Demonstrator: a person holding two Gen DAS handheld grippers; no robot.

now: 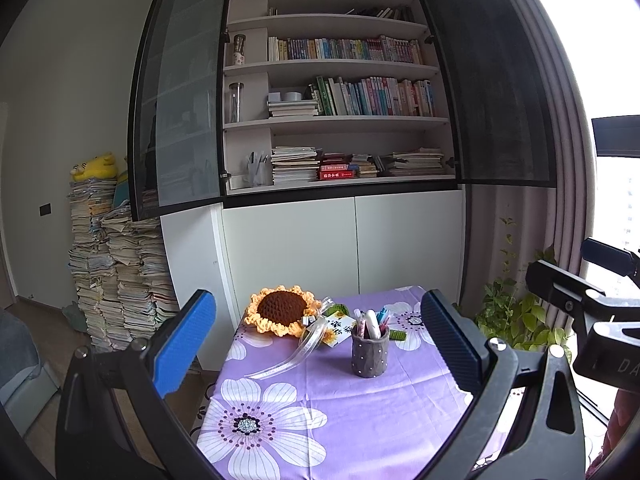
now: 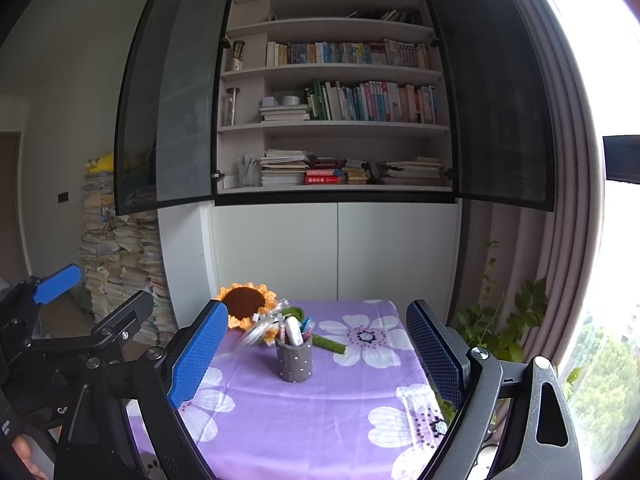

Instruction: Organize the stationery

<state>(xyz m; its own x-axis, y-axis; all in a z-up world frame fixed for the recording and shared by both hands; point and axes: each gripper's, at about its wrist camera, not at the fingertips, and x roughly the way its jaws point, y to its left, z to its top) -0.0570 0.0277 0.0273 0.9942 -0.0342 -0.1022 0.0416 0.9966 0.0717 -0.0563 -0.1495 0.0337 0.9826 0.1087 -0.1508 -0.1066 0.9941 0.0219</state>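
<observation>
While both grippers hover above the table point(image 1: 360, 420), the left gripper point(image 1: 320, 344) and right gripper point(image 2: 316, 354) have jaws spread wide, holding nothing. The grey pen holder point(image 1: 370, 354) stands upright with pens inside, near the crochet sunflower point(image 1: 282, 310).

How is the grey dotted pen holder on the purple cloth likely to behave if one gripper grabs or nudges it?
The grey pen holder looks like soft felt, so its wall would probably give under the fingers. It is small and likely light. Pens stick up above its rim, so it may be top-heavy and tip on a sideways push. The tablecloth could also bunch under it.
</observation>
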